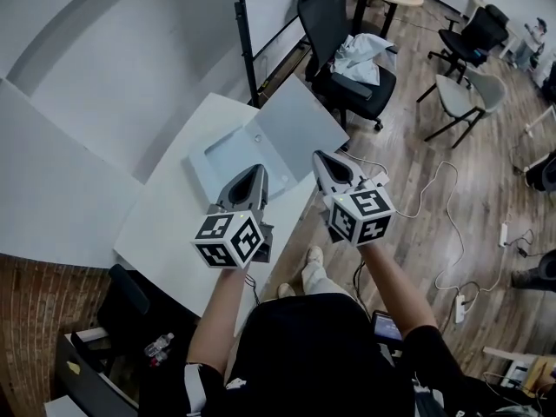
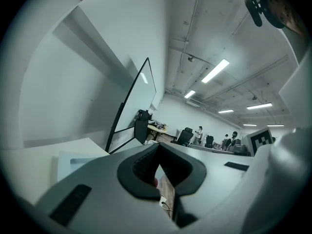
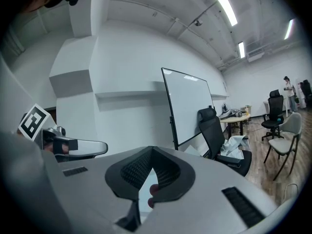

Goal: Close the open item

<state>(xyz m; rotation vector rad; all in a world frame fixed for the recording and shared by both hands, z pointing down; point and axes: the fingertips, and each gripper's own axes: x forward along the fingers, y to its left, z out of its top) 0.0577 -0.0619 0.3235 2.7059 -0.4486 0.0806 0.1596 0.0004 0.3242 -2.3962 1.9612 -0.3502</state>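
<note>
One pale box (image 1: 228,157) (perhaps a case) lies open on the table (image 1: 165,220).

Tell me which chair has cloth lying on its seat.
The black office chair nearest the white table, with pale cloth bunched on its seat. The grey chair further right has a bare seat.

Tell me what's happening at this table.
A person holds a gripper in each hand over a white table. A flat grey item, possibly a laptop, lies on it with its lid folded wide open. The left gripper and right gripper both have their jaws together and hold nothing. Neither touches the item, so closing hasn't begun.
</note>
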